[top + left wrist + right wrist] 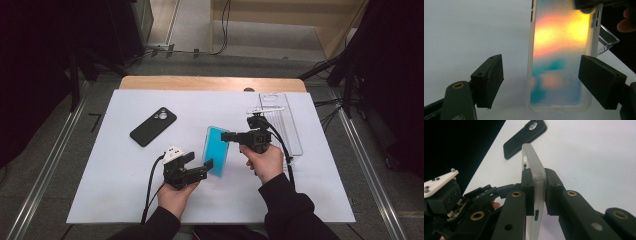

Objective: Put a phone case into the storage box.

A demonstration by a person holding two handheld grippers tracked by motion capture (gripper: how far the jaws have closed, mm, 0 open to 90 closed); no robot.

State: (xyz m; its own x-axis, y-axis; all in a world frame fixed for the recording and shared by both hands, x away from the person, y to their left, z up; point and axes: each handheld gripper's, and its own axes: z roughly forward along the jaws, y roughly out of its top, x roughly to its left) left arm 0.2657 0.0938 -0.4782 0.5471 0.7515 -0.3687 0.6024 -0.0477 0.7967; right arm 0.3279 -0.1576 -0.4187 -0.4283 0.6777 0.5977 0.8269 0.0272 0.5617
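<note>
Now: phone case (pixel 217 150) upright off desk (pixel 120 165), pinched at top by right gripper (pixel 225 136); lower end between spread fingers (pixel 487 81) of left gripper (pixel 202 162).

High view above the table (pixel 125 165) looking forward and down, both gripper views close along their jaws, all three sharing the case (pixel 217 150) (pixel 559 62) (pixel 535 177).

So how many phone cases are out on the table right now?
2. A translucent iridescent case is held upright at mid-table by the right gripper; a black case lies flat, far left. The clear plastic packaging could hide more.
</note>
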